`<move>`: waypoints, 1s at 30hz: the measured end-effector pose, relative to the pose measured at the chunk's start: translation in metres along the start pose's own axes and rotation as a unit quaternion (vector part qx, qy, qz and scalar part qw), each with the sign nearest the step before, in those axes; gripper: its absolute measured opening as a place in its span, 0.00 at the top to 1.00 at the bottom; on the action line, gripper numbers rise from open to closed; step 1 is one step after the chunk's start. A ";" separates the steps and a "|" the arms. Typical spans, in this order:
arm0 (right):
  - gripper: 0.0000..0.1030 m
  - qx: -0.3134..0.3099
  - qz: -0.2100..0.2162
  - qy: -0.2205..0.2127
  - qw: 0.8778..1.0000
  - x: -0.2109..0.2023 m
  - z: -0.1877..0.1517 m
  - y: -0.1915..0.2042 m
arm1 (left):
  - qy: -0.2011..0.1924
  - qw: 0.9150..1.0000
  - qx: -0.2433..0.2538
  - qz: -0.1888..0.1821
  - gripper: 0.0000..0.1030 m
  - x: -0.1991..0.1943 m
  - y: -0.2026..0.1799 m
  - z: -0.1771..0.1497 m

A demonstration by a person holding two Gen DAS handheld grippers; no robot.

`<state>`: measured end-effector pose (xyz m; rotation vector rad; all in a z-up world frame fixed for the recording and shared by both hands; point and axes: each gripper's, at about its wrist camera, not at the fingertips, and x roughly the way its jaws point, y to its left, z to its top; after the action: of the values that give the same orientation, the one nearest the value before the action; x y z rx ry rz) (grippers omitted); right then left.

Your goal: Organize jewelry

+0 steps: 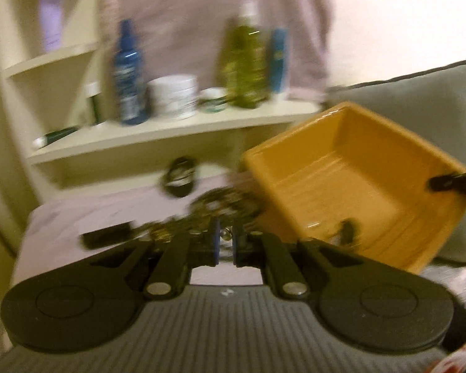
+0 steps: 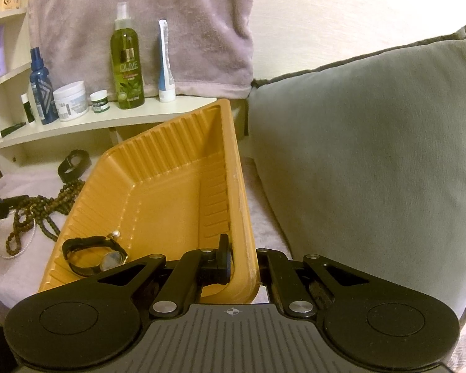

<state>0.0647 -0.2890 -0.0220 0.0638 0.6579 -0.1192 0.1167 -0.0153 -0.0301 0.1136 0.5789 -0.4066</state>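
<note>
My right gripper is shut on the near rim of an orange ribbed tray and holds it tilted up. A black wristwatch and a small pearl piece lie in the tray. The tray also shows in the blurred left wrist view. My left gripper is nearly closed on a small shiny piece beside a pile of brown bead necklaces. The beads lie on the lilac cloth left of the tray, with a white pearl strand and a black strap.
A grey cushion stands right of the tray. A cream shelf behind holds an olive spray bottle, a blue bottle, white jars and a tube. A lilac towel hangs above it.
</note>
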 end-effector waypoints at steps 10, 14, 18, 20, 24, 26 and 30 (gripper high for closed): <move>0.96 0.005 0.002 0.000 1.000 0.000 -0.001 0.000 | 0.000 0.996 0.033 -0.088 0.94 0.007 -0.070 0.005; 0.96 0.006 0.002 0.000 1.000 0.000 -0.001 -0.001 | 0.012 0.994 0.046 -0.101 0.94 0.012 -0.084 -0.001; 0.96 0.006 0.003 0.000 1.000 0.000 -0.001 0.000 | 0.021 0.993 0.049 -0.103 0.94 0.014 -0.089 -0.007; 0.96 0.006 0.002 -0.001 1.000 0.000 -0.001 -0.001 | 0.023 0.993 0.049 -0.102 0.93 0.015 -0.090 -0.007; 0.96 0.005 0.003 0.000 1.000 0.000 -0.001 -0.001 | 0.017 0.994 0.044 -0.102 0.86 0.014 -0.091 -0.007; 0.96 0.005 0.002 0.000 1.000 0.000 -0.001 -0.001 | 0.013 0.994 0.041 -0.100 0.86 0.012 -0.089 -0.005; 0.96 0.005 0.002 0.000 1.000 0.000 -0.001 -0.001 | -0.001 0.996 0.027 -0.085 0.86 0.004 -0.078 -0.002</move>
<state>0.0638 -0.2902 -0.0233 0.0744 0.6578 -0.1187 0.0876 -0.0872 -0.0331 0.1154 0.5771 -0.5876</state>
